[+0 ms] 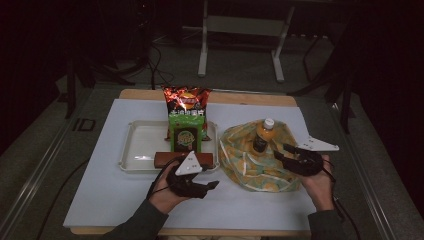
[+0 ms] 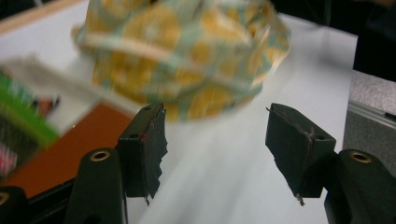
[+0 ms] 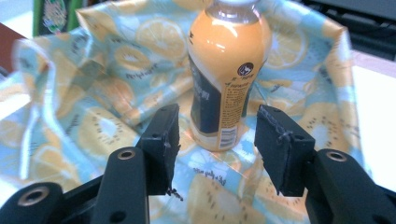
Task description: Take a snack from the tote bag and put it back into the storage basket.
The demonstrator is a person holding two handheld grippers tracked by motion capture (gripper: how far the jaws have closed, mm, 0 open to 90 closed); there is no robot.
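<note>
An orange drink bottle (image 1: pixel 263 134) with a white cap stands upright in a crumpled lemon-print cloth (image 1: pixel 250 167) on the white board. My right gripper (image 1: pixel 280 153) points left at it from the cloth's right side. In the right gripper view the jaws (image 3: pixel 217 140) are open, and the bottle (image 3: pixel 229 70) stands just beyond them, untouched, on the cloth (image 3: pixel 93 93). My left gripper (image 1: pixel 211 187) hovers near the board's front, left of the cloth. Its jaws (image 2: pixel 217 144) are open and empty, with the cloth (image 2: pixel 187 51) ahead.
A pale tray (image 1: pixel 137 145) at the left centre holds a red chip bag (image 1: pixel 186 102), a green packet (image 1: pixel 186 135) and a brown bar (image 1: pixel 167 159) along its front rim. The white board (image 1: pixel 110 190) has bare room at the front left. Stand legs rise behind the table.
</note>
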